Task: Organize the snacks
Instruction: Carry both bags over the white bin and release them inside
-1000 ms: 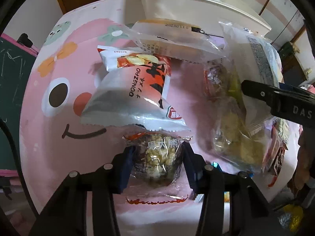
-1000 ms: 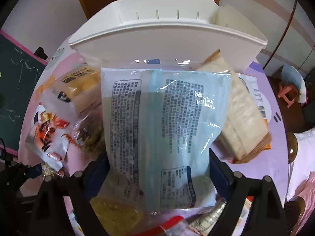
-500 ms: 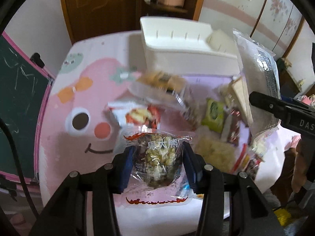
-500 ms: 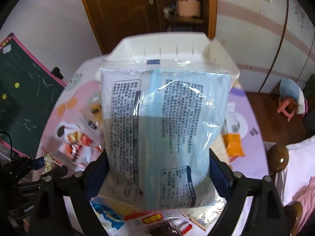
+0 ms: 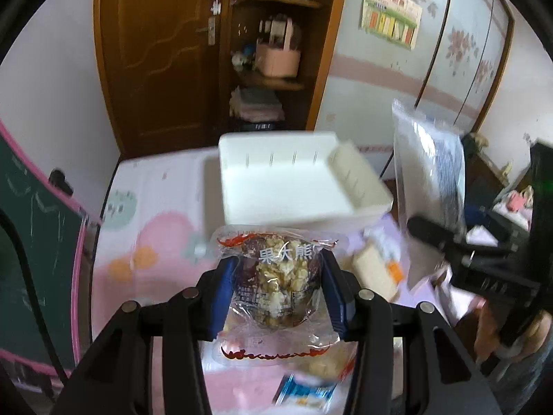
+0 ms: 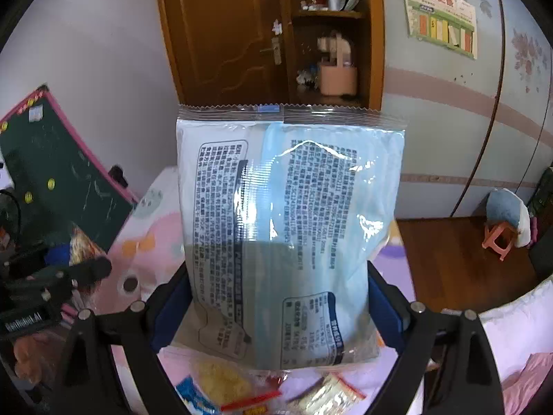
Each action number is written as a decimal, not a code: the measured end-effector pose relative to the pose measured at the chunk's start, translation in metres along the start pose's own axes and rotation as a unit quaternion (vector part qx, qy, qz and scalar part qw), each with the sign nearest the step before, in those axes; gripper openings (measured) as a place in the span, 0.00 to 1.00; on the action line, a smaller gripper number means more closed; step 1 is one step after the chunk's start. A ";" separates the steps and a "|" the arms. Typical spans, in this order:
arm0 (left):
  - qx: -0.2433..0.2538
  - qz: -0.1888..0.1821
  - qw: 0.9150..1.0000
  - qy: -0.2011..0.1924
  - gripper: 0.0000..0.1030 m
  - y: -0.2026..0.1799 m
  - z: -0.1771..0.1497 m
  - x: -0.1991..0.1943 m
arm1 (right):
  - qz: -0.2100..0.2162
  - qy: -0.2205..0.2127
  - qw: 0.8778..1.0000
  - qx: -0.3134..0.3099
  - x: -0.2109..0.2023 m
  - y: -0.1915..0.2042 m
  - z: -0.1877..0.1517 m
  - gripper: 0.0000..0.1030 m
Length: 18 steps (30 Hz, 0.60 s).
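My left gripper (image 5: 278,276) is shut on a small clear packet of nuts (image 5: 276,280), held in the air above the pink table (image 5: 162,242). Beyond it stands an empty white bin (image 5: 297,186). My right gripper (image 6: 278,297) is shut on a large pale-blue snack bag (image 6: 287,228) with printed text, held upright; in the left wrist view that bag (image 5: 428,162) hangs right of the bin. The bag hides the bin in the right wrist view. The left gripper (image 6: 65,273) appears at the left edge there.
Loose snack packets (image 6: 242,390) lie on the table below both grippers, with a beige packet (image 5: 376,269) near the bin. A green chalkboard (image 5: 38,228) stands left of the table. A wooden door (image 5: 162,52) and shelves are behind. A hand (image 5: 497,328) holds the right tool.
Both grippers have risen and tilted up, each carrying its packet. The table and loose snacks dropped lower in view, and the bin's inside, door and walls came into sight.
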<state>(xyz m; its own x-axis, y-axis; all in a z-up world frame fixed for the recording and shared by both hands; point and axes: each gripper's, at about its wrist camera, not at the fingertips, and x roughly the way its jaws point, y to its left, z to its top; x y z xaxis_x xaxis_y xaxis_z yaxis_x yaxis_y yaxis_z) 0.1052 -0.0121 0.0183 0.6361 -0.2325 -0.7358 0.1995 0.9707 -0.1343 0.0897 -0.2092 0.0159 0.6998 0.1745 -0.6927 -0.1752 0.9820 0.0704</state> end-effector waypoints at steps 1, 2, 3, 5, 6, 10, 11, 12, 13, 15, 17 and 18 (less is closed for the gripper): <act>0.002 -0.001 1.000 -0.006 0.44 -0.003 0.014 0.000 | -0.003 -0.005 1.000 0.004 -0.001 -0.004 0.011 0.89; 0.004 0.001 1.000 -0.014 0.44 -0.005 0.026 0.000 | -0.008 -0.009 1.000 0.004 0.000 -0.007 0.020 0.89; 0.009 0.006 1.000 -0.024 0.44 -0.009 0.043 0.002 | -0.013 -0.012 1.000 0.003 0.001 -0.008 0.028 0.89; 0.012 0.011 0.999 -0.037 0.44 -0.013 0.069 0.010 | -0.023 -0.018 1.000 0.002 0.009 -0.014 0.048 0.89; 0.012 0.012 0.999 -0.039 0.44 -0.014 0.080 0.017 | -0.026 -0.018 0.999 0.004 0.014 -0.016 0.055 0.90; 0.000 0.020 0.999 -0.031 0.44 -0.014 0.115 0.057 | -0.030 -0.002 0.999 0.024 0.049 -0.031 0.083 0.90; 0.001 0.023 0.999 -0.027 0.44 -0.014 0.121 0.072 | -0.034 0.003 0.999 0.026 0.059 -0.034 0.087 0.90; 0.000 0.027 0.999 -0.020 0.44 -0.012 0.126 0.089 | -0.040 0.012 0.999 0.028 0.073 -0.036 0.091 0.90; -0.001 0.028 1.000 -0.014 0.44 -0.011 0.127 0.100 | -0.045 0.019 0.998 0.028 0.085 -0.037 0.093 0.90; -0.006 0.027 1.000 0.005 0.44 -0.007 0.129 0.130 | -0.052 0.037 0.998 0.029 0.107 -0.040 0.093 0.90; -0.015 0.030 0.999 0.022 0.45 -0.002 0.129 0.158 | -0.059 0.063 0.996 0.033 0.134 -0.045 0.092 0.90; -0.018 0.033 0.999 0.027 0.45 0.001 0.128 0.167 | -0.060 0.073 0.995 0.037 0.144 -0.047 0.090 0.90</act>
<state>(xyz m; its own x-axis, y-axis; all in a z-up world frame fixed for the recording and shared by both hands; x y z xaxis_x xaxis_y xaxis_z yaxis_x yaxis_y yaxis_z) 0.3069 -0.0581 -0.0192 0.6060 -0.1653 -0.7781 0.1302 0.9856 -0.1079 0.2608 -0.2239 -0.0228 0.6032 0.0478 -0.7961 -0.0415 0.9987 0.0285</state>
